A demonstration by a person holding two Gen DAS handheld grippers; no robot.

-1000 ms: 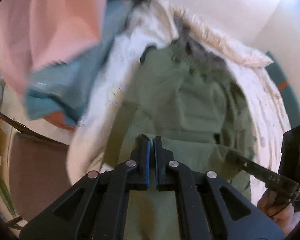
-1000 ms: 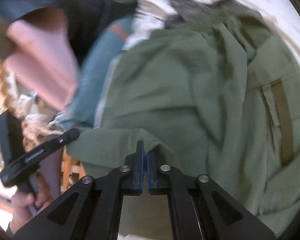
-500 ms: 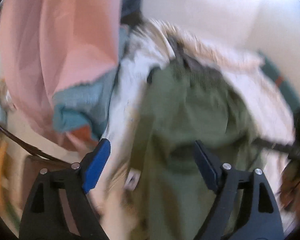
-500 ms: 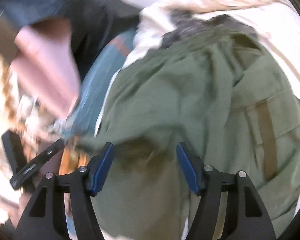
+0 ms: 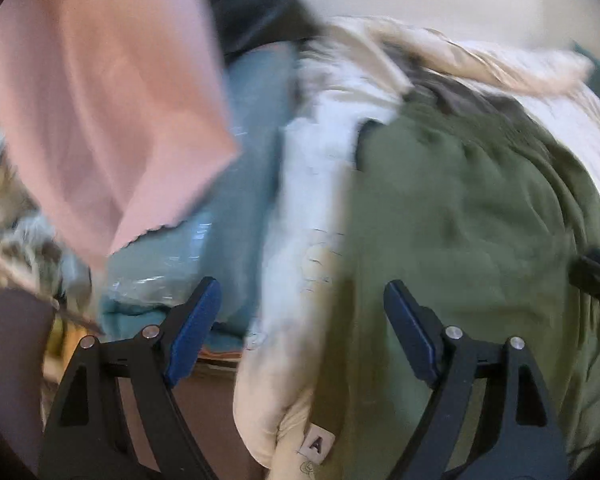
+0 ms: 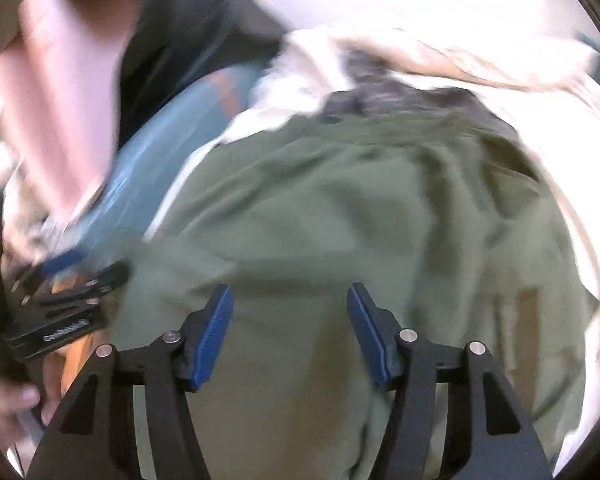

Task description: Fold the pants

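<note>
— White bedding (image 5: 320, 184) covers the surface, and the green pants (image 6: 340, 208) lie bunched on top of it. Any containers?

— None that I can make out. Just beside the pants lie a blue cloth (image 5: 236, 200) and a pink one (image 5: 100, 100).

— And the grippers?

— The left gripper (image 5: 300, 320) hangs wide open over the bedding's edge, gripping nothing. The right gripper (image 6: 290, 328) hovers over the pants with its jaws closing, pads clear of the fabric.
</note>
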